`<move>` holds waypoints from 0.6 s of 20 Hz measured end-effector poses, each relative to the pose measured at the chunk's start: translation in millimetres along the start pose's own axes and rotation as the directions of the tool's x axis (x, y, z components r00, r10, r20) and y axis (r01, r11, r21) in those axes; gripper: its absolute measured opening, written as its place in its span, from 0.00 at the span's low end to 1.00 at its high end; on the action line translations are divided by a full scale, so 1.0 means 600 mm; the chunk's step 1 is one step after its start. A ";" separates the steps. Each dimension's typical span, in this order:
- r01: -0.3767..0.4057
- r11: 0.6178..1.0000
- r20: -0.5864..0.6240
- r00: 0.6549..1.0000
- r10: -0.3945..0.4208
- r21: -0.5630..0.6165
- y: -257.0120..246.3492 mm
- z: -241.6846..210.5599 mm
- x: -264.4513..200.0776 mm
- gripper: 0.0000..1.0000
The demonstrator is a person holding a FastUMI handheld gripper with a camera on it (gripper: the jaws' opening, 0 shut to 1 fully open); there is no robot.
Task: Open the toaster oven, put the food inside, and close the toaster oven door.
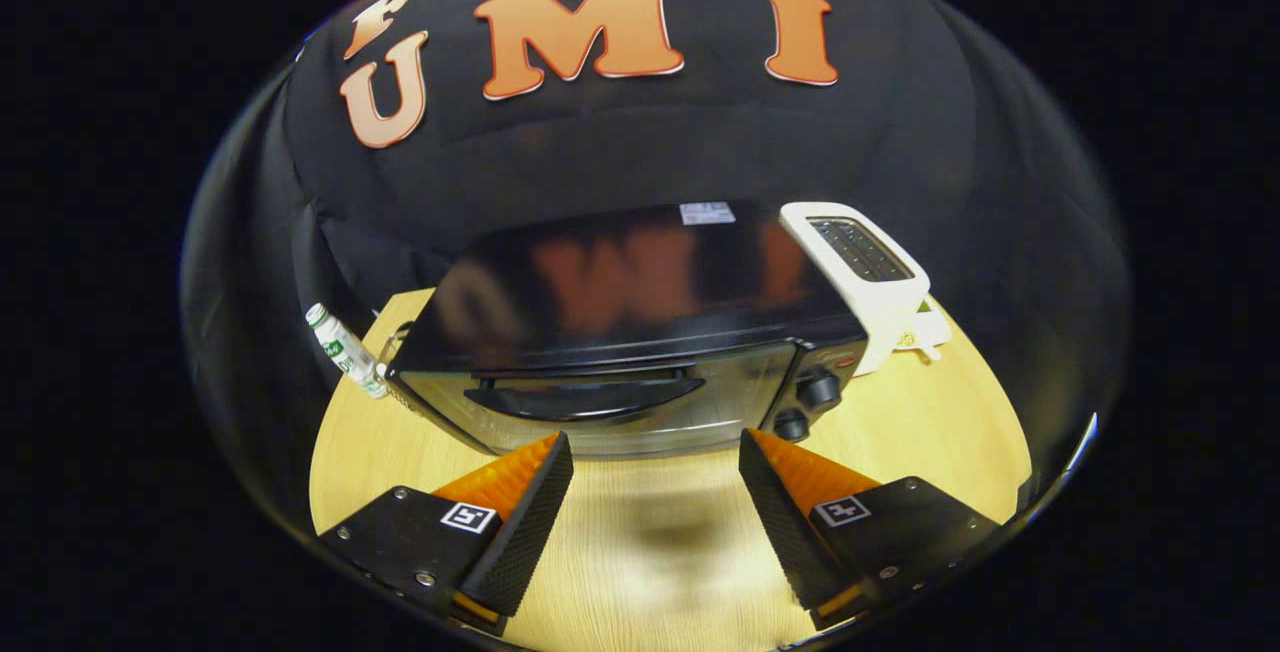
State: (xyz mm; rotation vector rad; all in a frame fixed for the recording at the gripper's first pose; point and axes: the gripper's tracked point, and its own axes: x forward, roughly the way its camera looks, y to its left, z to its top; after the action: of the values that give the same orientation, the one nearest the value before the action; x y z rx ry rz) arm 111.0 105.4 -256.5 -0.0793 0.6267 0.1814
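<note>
A black toaster oven [640, 332] stands on the wooden table just ahead of my fingers, seen from above and in front. Its glass door [600, 407] looks shut, with the dark curved handle [585, 394] near the door's top. Two round knobs [818, 389] sit on the panel to the right of the door. My gripper [655, 447] is open, fingers spread wide just short of the door's lower edge, with nothing between them. I see no food.
A white slot toaster [870, 277] stands right behind the oven's right side. A small white bottle with a green label [345, 352] leans at the oven's left. Bare wooden tabletop [650, 552] lies under and between the fingers.
</note>
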 end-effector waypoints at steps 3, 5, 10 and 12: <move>0.003 1.000 0.074 0.997 -0.005 0.030 -0.012 0.059 -0.044 0.99; -0.007 0.999 0.132 0.991 0.001 0.047 -0.020 0.106 -0.083 0.99; 0.032 0.999 0.287 0.958 -0.021 -0.032 -0.033 0.229 -0.174 0.99; 0.041 0.998 0.352 0.936 -0.021 -0.051 -0.033 0.282 -0.212 0.99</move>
State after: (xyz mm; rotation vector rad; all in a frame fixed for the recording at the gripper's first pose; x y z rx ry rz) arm 111.1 89.3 -44.5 -0.1099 0.2621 0.1780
